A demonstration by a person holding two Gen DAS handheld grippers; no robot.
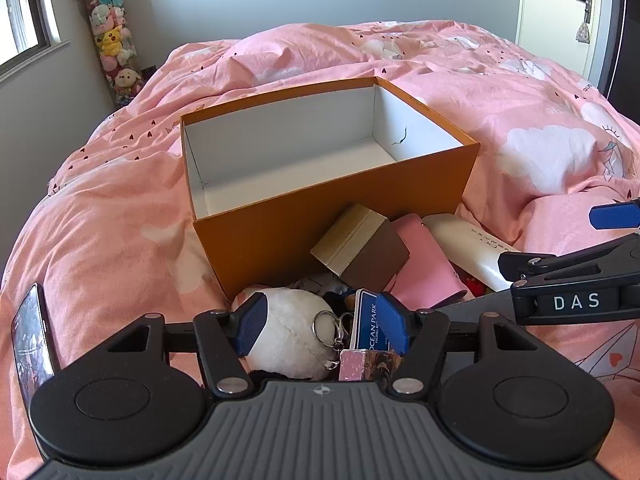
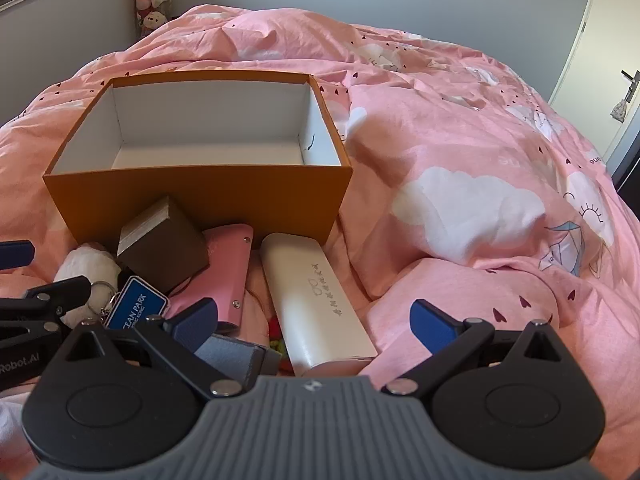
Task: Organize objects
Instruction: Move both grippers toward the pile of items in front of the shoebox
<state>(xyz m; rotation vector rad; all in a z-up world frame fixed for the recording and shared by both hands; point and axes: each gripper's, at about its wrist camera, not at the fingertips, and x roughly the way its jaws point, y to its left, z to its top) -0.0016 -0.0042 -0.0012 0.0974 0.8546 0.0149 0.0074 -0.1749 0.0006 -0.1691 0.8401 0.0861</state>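
- The pink cotton duvet with white clouds [image 2: 460, 152] covers the whole bed; it is soft and rumpled, so whatever lies on it can tip or sink when pressed.
- The open orange cardboard box with a white inside [image 1: 280, 240] sits on the duvet, nothing visible in it. It looks stiff and light, and probably slides if nudged.
- Against the box's near wall lies the clutter to be sorted:
  - The long white rounded hard case [image 2: 316, 300], off the box's right near corner, looks rigid and smooth, perhaps slippery; best pinched across its narrow width near the middle.
  - The pink snap-button pouch [image 2: 228, 268], just left of the white case, looks soft and flat.
  - The small brown and beige cube box [image 1: 360, 248] leans tilted against the orange box; stiff, with flat sides to grip.
  - The white plush ball with a keyring [image 1: 292, 332], nearest the box's left corner, is light and squashy; take it around its body.
  - The blue "Ocean Park" tag [image 1: 366, 324] lies beside the plush.
- The left gripper [image 1: 322, 326] hovers low, jaws apart around the plush and tag, not closed.
- The right gripper [image 2: 316, 322] is level, jaws wide either side of the white case's near end, holding nothing.
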